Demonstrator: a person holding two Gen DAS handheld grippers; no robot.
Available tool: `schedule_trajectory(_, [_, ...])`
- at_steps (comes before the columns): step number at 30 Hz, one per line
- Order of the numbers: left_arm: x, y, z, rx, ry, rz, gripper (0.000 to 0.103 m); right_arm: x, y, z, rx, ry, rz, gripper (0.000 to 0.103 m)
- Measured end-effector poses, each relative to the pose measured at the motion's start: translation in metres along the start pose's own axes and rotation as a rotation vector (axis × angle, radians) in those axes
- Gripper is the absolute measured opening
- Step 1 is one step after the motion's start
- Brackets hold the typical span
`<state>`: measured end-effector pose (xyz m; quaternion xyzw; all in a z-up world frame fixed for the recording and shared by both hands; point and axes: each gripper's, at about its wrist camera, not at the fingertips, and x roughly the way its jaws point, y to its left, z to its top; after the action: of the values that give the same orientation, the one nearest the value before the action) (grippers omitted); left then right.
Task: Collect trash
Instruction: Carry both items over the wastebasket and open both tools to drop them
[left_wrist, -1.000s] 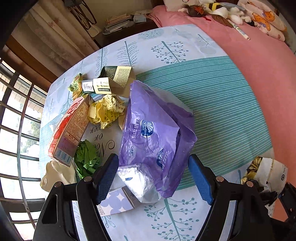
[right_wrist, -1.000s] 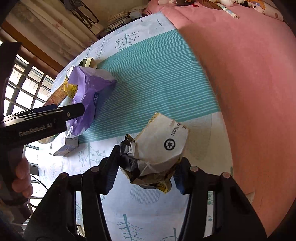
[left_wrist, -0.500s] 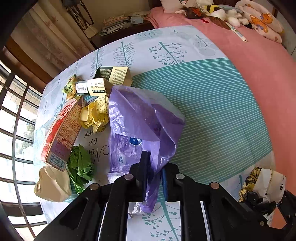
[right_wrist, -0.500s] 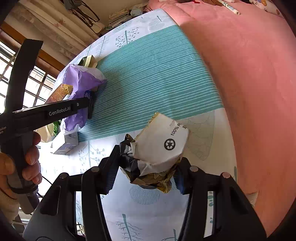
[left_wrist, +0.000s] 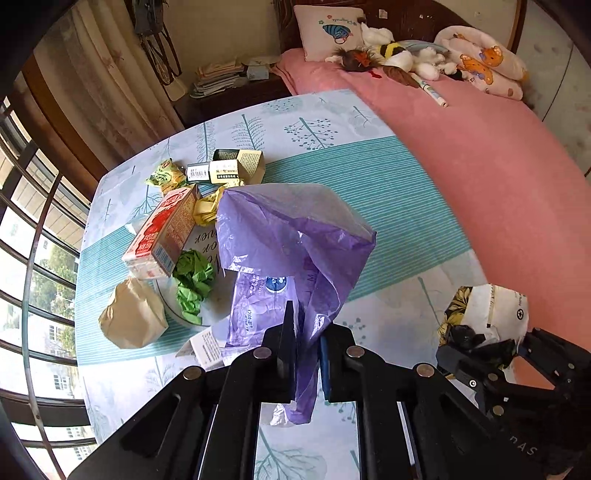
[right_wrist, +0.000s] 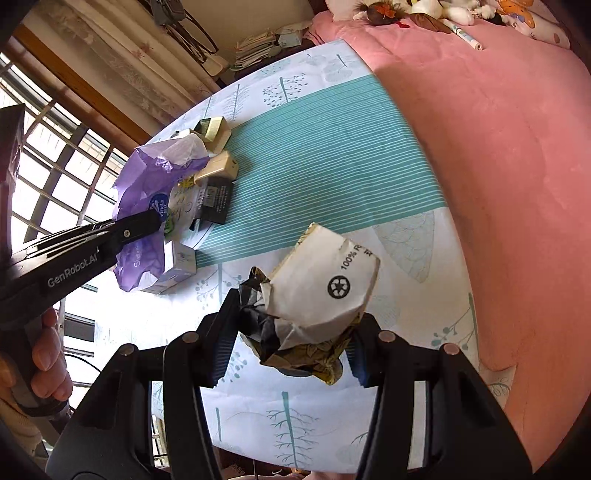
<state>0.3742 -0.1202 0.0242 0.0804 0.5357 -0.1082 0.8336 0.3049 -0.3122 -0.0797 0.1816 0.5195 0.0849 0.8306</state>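
Lifted purple bag (left_wrist: 291, 236) pinched in left jaws.

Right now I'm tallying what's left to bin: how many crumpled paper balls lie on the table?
3: a tan ball nearest the window, a green ball beside the red carton, a yellow ball behind it. The purple bag may hide more.

The left claw (left_wrist: 307, 345) has clamped onto the purple bag (left_wrist: 291, 236) and lifted it.
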Motion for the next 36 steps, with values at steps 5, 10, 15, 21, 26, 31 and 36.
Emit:
schedule_trajectory(5, [-0.056,0.016,-0.051,0.004,-0.058,-0.039,0.009,-0.034,0.029,-0.031,-0.024,-0.041,0.000,0.048])
schedule_trajectory(10, [-0.107,0.040,-0.116,0.012,-0.109,-0.048,0.009,-0.069,0.062,-0.074,-0.027,-0.073,0.007,0.048])
schedule_trajectory(15, [-0.148,0.068,-0.190,-0.002,-0.137,-0.054,0.009,-0.091,0.099,-0.133,-0.047,-0.071,0.007,0.048])
schedule_trajectory(21, [-0.177,0.095,-0.276,-0.016,-0.139,-0.072,0.009,-0.108,0.134,-0.202,-0.077,-0.047,-0.003,0.048])
schedule_trajectory(26, [-0.179,0.113,-0.337,-0.054,-0.084,-0.098,0.009,-0.112,0.156,-0.254,-0.104,-0.016,-0.023,0.048])
schedule_trajectory(31, [-0.167,0.120,-0.376,-0.072,-0.039,-0.104,0.009,-0.102,0.168,-0.295,-0.128,0.054,-0.065,0.048])
schedule_trajectory(36, [-0.133,0.115,-0.399,-0.100,0.032,-0.127,0.009,-0.081,0.164,-0.319,-0.145,0.123,-0.103,0.048])
